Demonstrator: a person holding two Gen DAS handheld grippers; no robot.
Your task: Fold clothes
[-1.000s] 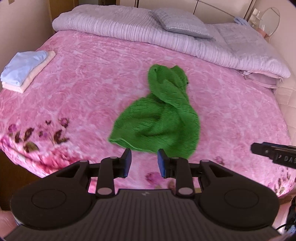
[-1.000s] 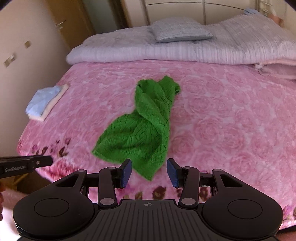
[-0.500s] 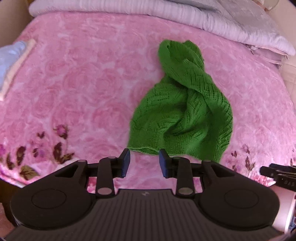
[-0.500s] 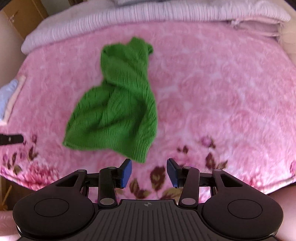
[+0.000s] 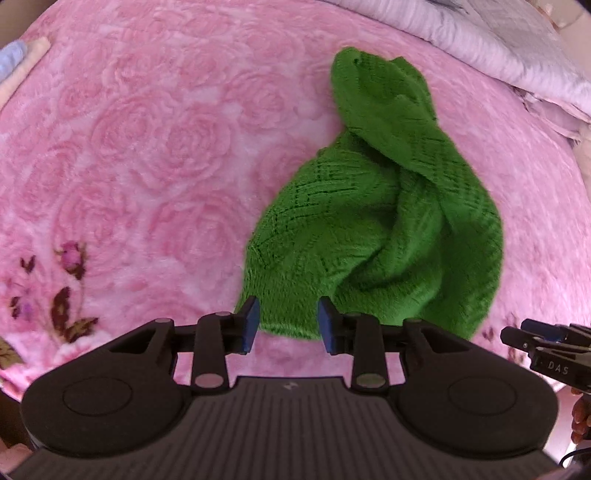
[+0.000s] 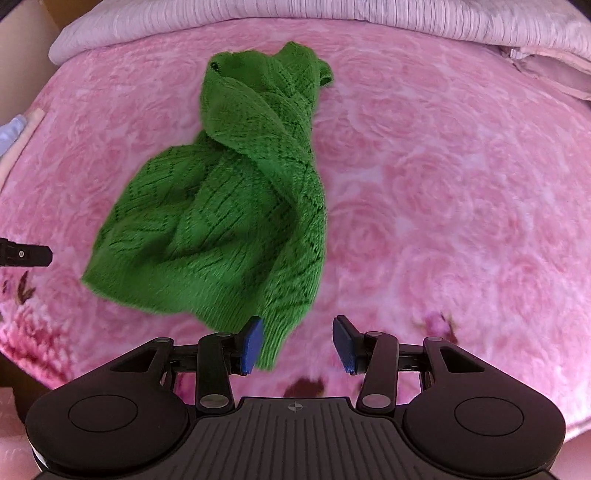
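A green knitted sweater (image 5: 373, 225) lies crumpled and twisted on the pink rose-patterned blanket (image 5: 147, 155). It also shows in the right wrist view (image 6: 229, 206). My left gripper (image 5: 288, 325) is open, its blue pads over the sweater's near hem at the left corner. My right gripper (image 6: 297, 343) is open, its left pad at the hem's right corner. The right gripper's tip shows at the right edge of the left wrist view (image 5: 546, 347). The left gripper's tip shows at the left edge of the right wrist view (image 6: 26, 254).
A lilac quilt (image 6: 332, 18) lies folded along the head of the bed. A small stack of folded pale clothes (image 5: 18, 70) sits at the bed's far left edge. The bed's near edge runs just below both grippers.
Both grippers have moved forward and down toward the sweater's near hem. The sweater itself has not moved. Both stay open.
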